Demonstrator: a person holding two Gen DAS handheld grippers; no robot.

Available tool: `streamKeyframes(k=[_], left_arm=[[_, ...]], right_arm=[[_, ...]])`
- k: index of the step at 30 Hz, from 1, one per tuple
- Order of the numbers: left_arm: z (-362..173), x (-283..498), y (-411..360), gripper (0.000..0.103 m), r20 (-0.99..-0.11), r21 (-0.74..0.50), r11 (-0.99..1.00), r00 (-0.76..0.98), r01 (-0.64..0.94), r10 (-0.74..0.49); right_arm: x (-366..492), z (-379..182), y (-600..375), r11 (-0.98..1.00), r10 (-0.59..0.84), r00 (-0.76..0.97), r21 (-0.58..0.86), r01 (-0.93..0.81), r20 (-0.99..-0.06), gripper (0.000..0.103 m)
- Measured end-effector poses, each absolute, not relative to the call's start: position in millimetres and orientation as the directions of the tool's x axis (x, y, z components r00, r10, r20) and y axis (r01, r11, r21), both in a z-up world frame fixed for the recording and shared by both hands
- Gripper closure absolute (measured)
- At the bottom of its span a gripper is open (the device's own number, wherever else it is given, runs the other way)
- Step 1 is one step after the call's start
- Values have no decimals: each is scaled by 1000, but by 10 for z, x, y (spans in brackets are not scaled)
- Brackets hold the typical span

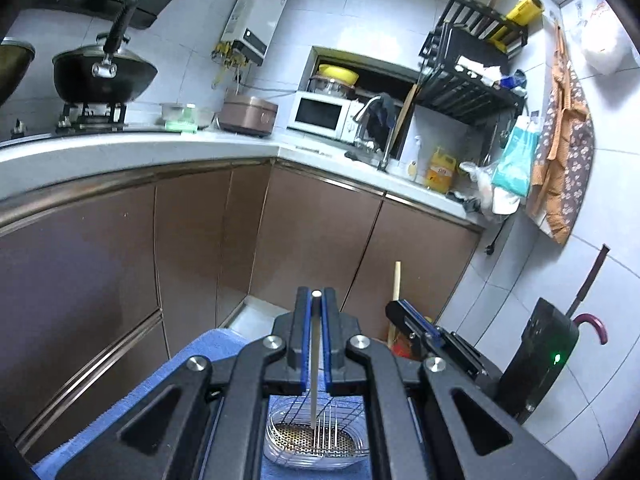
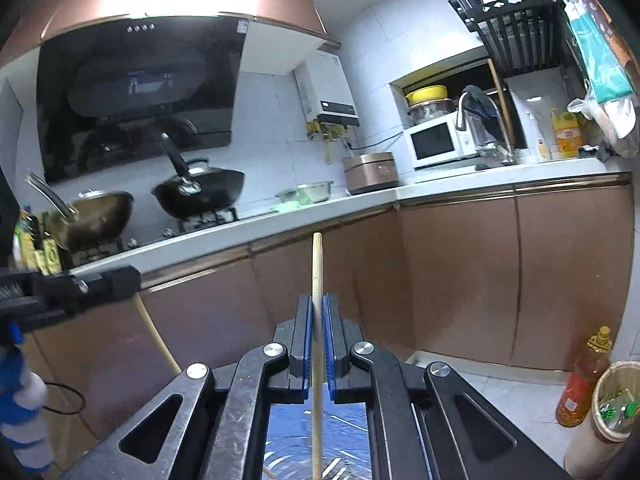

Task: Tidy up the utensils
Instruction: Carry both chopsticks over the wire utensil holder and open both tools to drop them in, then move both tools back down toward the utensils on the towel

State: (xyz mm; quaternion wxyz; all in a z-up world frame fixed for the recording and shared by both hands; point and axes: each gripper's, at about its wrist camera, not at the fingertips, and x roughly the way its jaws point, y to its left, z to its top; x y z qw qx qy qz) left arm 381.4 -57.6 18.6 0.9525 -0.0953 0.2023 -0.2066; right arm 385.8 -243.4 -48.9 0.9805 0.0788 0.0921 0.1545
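Both grippers clamped on one chopstick each, above the drainer basket.

My left gripper (image 1: 317, 300) has its fingers shut on a slim metal chopstick (image 1: 315, 360) whose tip hangs over the basket (image 1: 280, 446). My right gripper (image 2: 317, 304) pinches a pale wooden chopstick (image 2: 317, 264); its lower end runs out of frame, and the basket below is blurred.

I see a small kitchen: white tiled walls (image 1: 360, 20), L-shaped white countertop (image 1: 120, 148) over brown cabinets (image 2: 452, 272), range hood (image 2: 136, 92) brightly lit above, pale tile floor (image 2: 500, 396).
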Motion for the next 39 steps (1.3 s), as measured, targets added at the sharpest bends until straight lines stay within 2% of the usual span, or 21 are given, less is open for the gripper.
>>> streamKeyframes(k=[7,12,14,17,22,35,39], left_arm=[[-349,4035,-881,99,-441,-198,932,821,305,-362],[-618,4090,-925,98,-482,-220,926,791,306,-376],[-642,4055,-929,97,-487,-223,922,784,316,-386],[-571,3936,-927,97,-480,-213,917,782,336,-398],[-373,3632,-796,93,-462,-194,918,793,345,-396],[-16,2592,-240,93,-463,-175,913,788,368,-406],[57,2201,-17,93,-450,-184,915,797,359,-403]], right_arm=[[3873,-883,-2464,960,264,944,153,-236,-196,97],[3693,-1021,-2458,967,250,941,114,-230,-227,97],[3628,-1023,-2484,967,248,940,114,-226,-235,91],[3460,-966,-2534,967,248,939,120,-224,-239,80],[3057,-752,-2589,968,245,936,125,-219,-254,74],[1843,-586,-2856,972,207,862,198,-128,-462,74],[1503,-567,-2919,972,192,847,214,-95,-496,74]])
